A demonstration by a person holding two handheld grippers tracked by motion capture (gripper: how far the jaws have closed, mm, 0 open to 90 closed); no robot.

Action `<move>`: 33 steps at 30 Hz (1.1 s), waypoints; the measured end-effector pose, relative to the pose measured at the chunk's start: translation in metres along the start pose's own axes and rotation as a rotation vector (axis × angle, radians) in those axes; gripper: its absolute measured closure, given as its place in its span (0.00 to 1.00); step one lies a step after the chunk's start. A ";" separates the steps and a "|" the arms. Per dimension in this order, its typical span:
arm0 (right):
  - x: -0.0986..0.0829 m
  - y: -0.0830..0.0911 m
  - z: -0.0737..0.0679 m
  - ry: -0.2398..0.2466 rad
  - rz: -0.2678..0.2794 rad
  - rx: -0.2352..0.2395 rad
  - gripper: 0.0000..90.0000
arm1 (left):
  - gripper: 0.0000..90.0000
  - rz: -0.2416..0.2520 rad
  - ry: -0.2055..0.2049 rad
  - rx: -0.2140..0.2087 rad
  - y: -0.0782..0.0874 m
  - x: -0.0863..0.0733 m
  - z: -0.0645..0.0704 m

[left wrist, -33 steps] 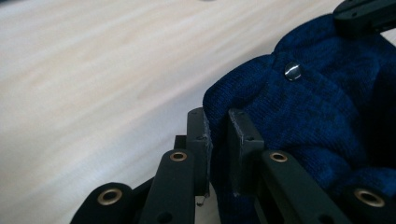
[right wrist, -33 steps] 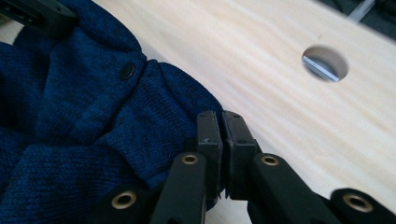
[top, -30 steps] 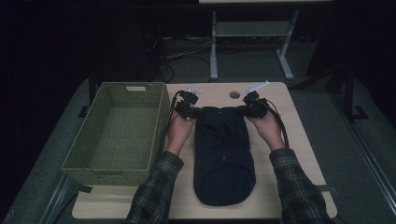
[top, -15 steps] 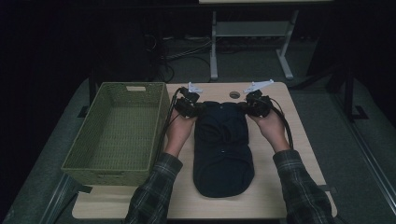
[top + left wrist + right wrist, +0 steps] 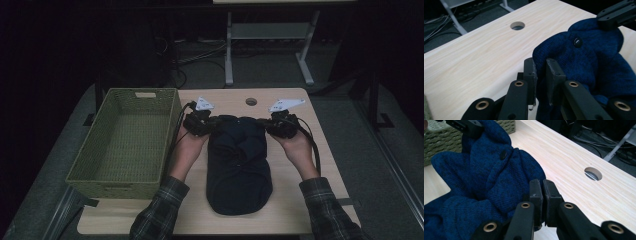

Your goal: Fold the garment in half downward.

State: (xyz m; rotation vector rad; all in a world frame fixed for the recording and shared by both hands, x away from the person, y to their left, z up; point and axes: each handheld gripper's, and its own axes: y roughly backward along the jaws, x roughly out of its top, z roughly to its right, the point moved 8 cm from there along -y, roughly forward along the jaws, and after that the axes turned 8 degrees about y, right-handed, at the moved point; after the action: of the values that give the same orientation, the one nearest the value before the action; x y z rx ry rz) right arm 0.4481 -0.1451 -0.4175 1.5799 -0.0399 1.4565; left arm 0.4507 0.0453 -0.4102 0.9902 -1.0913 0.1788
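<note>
High view showed the navy cardigan (image 5: 239,162) lying mid-table beside the basket (image 5: 125,145), its far corners pinched by the left gripper (image 5: 202,122) and right gripper (image 5: 280,125), whose thin bites might have slipped off when lifted.

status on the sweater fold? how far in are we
Done: the navy knit sweater already lies as a narrow bundle on the table, sides turned in. In hand: the left claw and right claw each pinch a far corner of it, near the button. Left: probably bringing that far end toward the person, then moving it into the wicker basket, which holds nothing yet.
</note>
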 end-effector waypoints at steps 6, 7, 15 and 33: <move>-0.005 0.009 -0.009 0.007 0.002 0.016 0.96 | 0.88 -0.015 -0.012 -0.012 0.008 -0.007 0.008; -0.007 0.011 -0.012 0.011 0.006 0.015 0.96 | 0.88 -0.020 -0.016 -0.023 0.011 -0.010 0.011; -0.016 0.020 -0.028 0.012 0.011 0.034 0.96 | 0.88 -0.037 -0.020 -0.051 0.021 -0.023 0.022; -0.031 0.036 -0.060 0.018 0.018 0.063 0.95 | 0.88 -0.075 -0.044 -0.094 0.038 -0.052 0.042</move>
State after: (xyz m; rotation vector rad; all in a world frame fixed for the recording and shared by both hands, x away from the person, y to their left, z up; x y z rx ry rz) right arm 0.3722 -0.1437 -0.4306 1.6212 0.0022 1.4984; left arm 0.3761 0.0533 -0.4256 0.9525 -1.0914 0.0445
